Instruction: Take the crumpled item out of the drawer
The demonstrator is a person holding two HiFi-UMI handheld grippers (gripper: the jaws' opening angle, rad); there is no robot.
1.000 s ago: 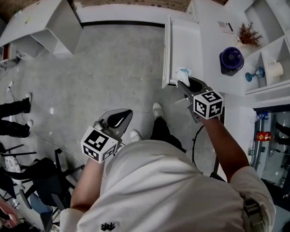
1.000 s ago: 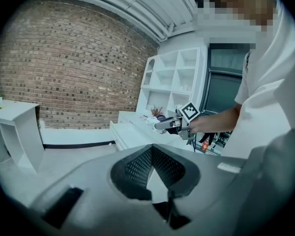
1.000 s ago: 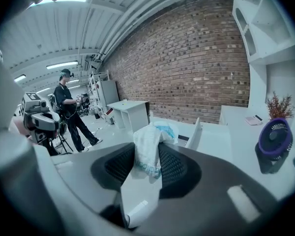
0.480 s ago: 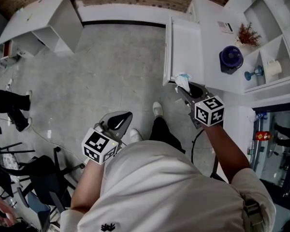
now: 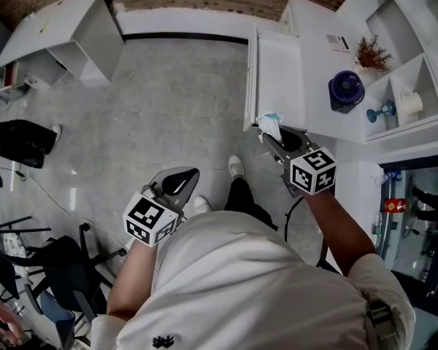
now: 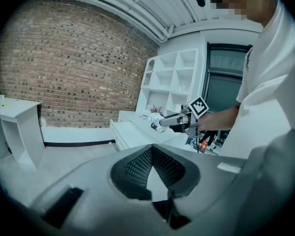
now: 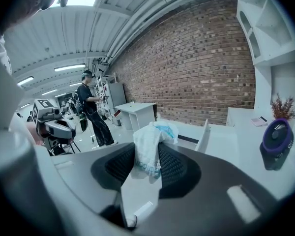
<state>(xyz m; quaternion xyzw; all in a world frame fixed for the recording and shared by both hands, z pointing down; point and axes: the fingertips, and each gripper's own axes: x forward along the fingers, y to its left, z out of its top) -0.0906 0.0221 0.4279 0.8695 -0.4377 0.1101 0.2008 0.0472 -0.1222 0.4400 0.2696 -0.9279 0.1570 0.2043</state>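
**Now Lift the Crumpled Item Clear of the Drawer**

Head view: your right gripper (image 5: 269, 138) pinches the crumpled item (image 5: 270, 125), a white and pale blue wad. It sits at the near end of the open drawer (image 5: 277, 64), close to the rim. Your left gripper (image 5: 181, 176) hangs over the floor (image 5: 168, 100), well apart from the drawer.

Left gripper view: the jaws meet at their tips with nothing between them. The drawer lies far ahead of them. Park this hand away from the drawer; the step appears to need one gripper only.

Right gripper view: the mesh pads (image 7: 174, 166) press on both sides of the item. The wad bulges above them and a fold hangs below. The drawer's front panel stands just behind it.

Procedure:
1. Hold the squeeze constant. The wad looks soft and could slip if you ease off.
2. Raise it straight up until the hanging fold clears the drawer's rim.
3. Only then draw it away from the drawer.
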